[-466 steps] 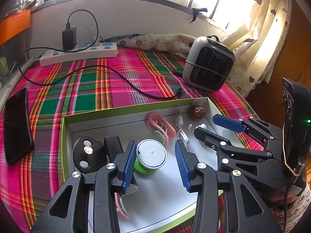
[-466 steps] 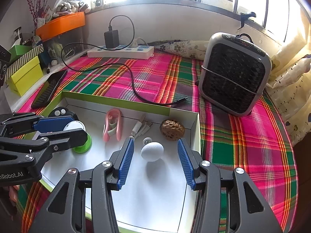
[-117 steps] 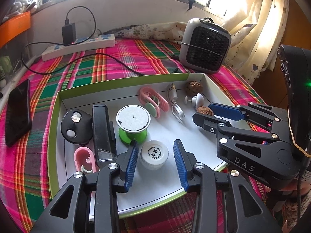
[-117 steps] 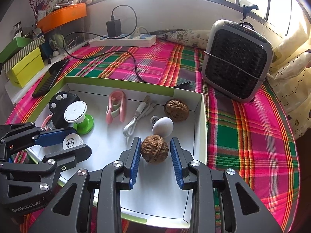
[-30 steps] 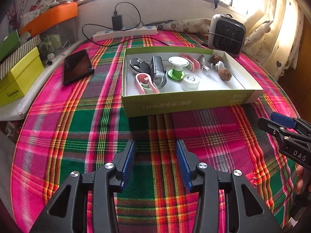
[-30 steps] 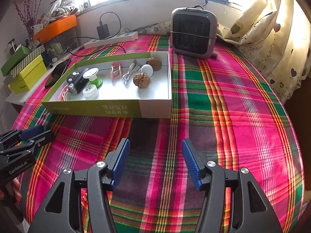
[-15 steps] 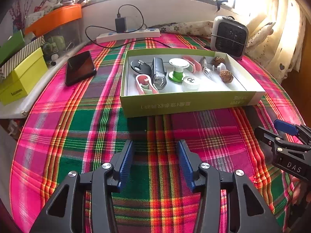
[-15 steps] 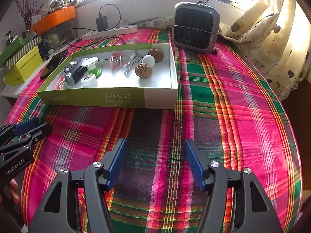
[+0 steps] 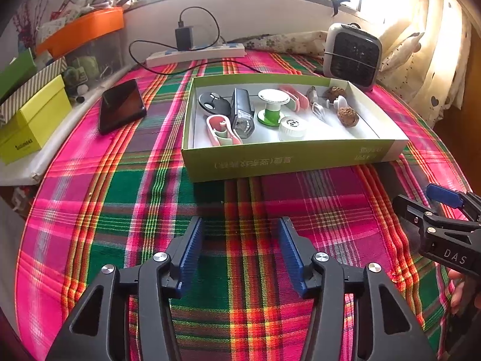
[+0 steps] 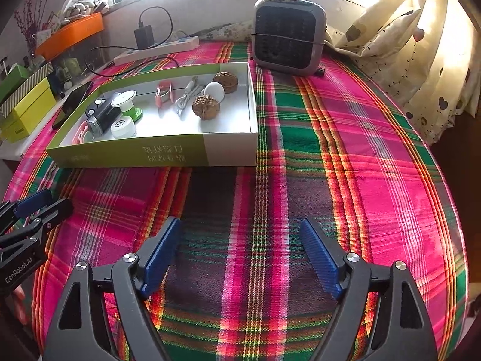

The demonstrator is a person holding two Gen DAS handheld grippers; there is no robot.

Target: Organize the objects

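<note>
A round table (image 9: 126, 198) covered in pink, green and orange plaid cloth fills both views. On it, toward the far edge by the window, stands a shallow green box (image 9: 288, 159) with a white inside, its long green wall facing the grippers. Beyond the box's far right corner sits a grey fan heater (image 10: 288, 39), and along the table's far edge lies a white power strip (image 9: 195, 54) with a black charger plugged in. A black phone (image 9: 121, 105) lies on the cloth left of the box, near the table's left edge. Inside the box, the left end holds a black flashlight (image 9: 242, 111), a round black piece (image 9: 212, 102) and a pink clip (image 9: 222, 126); near the middle stand a green and white spool (image 9: 272, 105) and, against the near wall, a white cap (image 9: 291, 126); toward the right end lie a white cable (image 10: 186, 96), a white egg (image 10: 215, 90) and two walnuts (image 10: 206, 106), one nearer the far right corner. The left gripper (image 9: 240, 249) hangs over bare cloth near the table's front edge, its blue pads spread apart with nothing between them, having just been opening. The right gripper (image 10: 240, 252) is likewise over bare cloth, its jaws wide apart and empty, also just opened further.
</note>
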